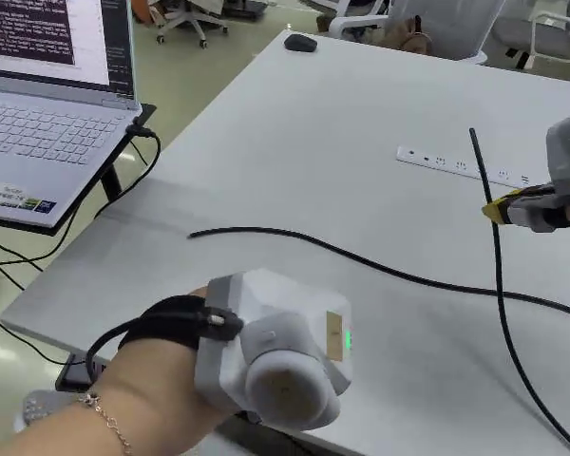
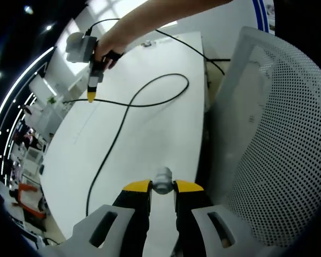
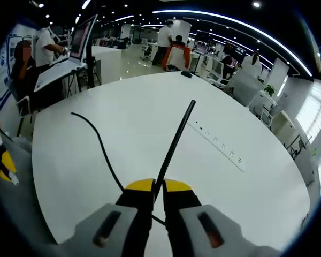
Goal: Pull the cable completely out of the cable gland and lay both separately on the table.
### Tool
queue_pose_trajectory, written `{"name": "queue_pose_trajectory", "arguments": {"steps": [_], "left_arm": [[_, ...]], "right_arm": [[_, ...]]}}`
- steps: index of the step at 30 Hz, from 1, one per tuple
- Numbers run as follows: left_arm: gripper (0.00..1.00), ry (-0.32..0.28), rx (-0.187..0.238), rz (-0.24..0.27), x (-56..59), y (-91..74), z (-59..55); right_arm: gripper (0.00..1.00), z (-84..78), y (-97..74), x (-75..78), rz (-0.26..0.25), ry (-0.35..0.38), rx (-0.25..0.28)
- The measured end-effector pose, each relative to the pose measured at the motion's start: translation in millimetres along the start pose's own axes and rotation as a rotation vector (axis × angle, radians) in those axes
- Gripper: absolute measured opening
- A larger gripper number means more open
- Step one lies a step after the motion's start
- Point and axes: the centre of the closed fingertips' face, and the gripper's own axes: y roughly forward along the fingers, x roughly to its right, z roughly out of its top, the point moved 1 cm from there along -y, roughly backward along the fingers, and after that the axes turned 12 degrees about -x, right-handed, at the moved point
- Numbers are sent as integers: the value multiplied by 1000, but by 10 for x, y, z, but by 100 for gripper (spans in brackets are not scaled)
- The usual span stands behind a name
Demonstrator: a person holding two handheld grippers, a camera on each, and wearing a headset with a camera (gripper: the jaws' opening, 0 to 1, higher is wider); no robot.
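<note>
Pinching the small grey cable gland (image 2: pixel 162 180), the left gripper (image 2: pixel 162 188) is clamped tight, close to the edge of the table (image 2: pixel 150 139) — a loosened hold could send it over the rim. The right gripper (image 3: pixel 154 187) is closed on the black cable (image 3: pixel 174 142), free end raised — let go carelessly and it may spring back across the gland's landing spot.

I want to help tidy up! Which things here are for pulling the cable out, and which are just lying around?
For the job: cable; cable gland; left gripper, holding the cable gland; right gripper, pinching the cable.

Just lying about: laptop; power strip; mouse; mesh chair.
</note>
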Motion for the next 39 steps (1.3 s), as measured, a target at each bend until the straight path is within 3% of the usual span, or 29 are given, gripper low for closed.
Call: {"name": "queue_pose_trajectory", "arguments": {"steps": [3,4,5,8,10,12,14,17,19,23,25,27,28,30,33,35,39], "left_arm": [[18,-8,-12,0,-31,17,-21],[18,-9,-13,1,-42,19,-23],[18,-11,-14,3,-56,18,-21],[18,-15,-9,15,-126,5,-14],[18,-40,-10,20,-223,-13,-25],[18,-53,24,15,-317,-41,16],[18,-53,39,12,-426,-53,45],[18,-33,70,3,-566,-29,125],[18,-35,103,-26,-629,7,205],[18,-37,149,-86,-713,109,324],[18,-63,192,-142,-732,188,414],[18,-150,212,-222,-739,296,471],[18,-200,198,-248,-753,357,463],[18,-206,242,-308,-763,511,532],[18,-234,217,-347,-802,743,501],[18,-244,230,-377,-832,871,532],[18,-165,196,-408,-828,1098,496]], "right_arm": [[4,48,152,191,2,43,2],[5,-5,74,170,-28,50,-10],[7,-56,58,244,-58,70,-37],[7,-50,42,356,-36,82,-14],[8,-128,-3,361,-33,65,-21],[11,-236,-108,328,-26,39,-22],[14,-286,-248,197,34,53,28],[18,-479,-493,83,37,28,30],[21,-579,-680,-55,80,83,64],[21,-752,-1120,-241,88,130,133],[20,-870,-1325,-298,84,152,157],[19,-993,-1461,-380,77,157,154],[19,-1087,-1545,-387,62,167,153],[20,-1222,-1668,-422,37,170,144],[22,-1485,-1896,-472,2,218,146],[22,-1690,-2052,-543,-12,269,143],[22,-2100,-2280,-636,-77,332,91]]}}
